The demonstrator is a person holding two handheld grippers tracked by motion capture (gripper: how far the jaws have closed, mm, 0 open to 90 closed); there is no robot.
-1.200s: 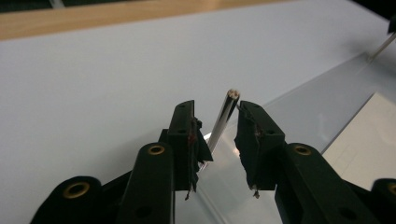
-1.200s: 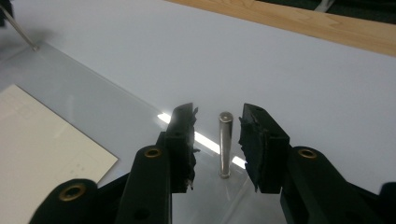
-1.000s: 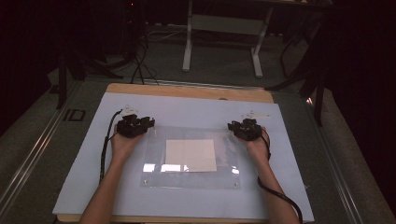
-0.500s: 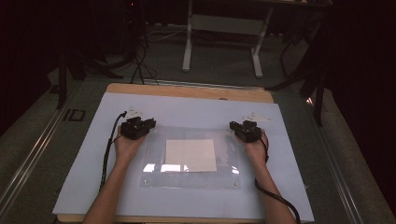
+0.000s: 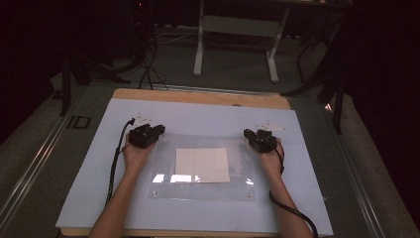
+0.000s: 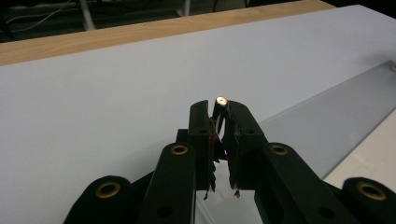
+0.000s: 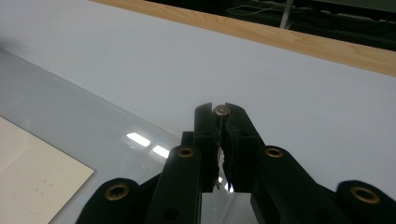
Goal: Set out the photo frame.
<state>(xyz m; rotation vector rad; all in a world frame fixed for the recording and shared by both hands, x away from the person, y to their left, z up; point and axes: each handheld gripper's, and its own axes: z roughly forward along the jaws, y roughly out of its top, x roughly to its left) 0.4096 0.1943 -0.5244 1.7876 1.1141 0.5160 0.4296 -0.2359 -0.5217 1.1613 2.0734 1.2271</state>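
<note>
- Clear sheet (image 5: 203, 168) lies flat on bench mat (image 5: 89, 198), over paper (image 5: 202, 164).
- Left gripper (image 6: 218, 105) jaws have just been closing, clamped on far-left corner stud (image 6: 221, 100).
- Right gripper (image 7: 221, 112) clamped on far-right stud (image 7: 221, 110).
- Judging: rigid, light, slick, scratch-prone; lift by the studs, level.

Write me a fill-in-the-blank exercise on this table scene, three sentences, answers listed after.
1. Each gripper is closed on a small ____ stud at a far corner of the clear sheet.
2. Under the clear sheet lies a cream sheet of ____.
3. The left gripper holds the left stud; the right gripper holds the ____ one.

Missing words: metal; paper; right
</note>
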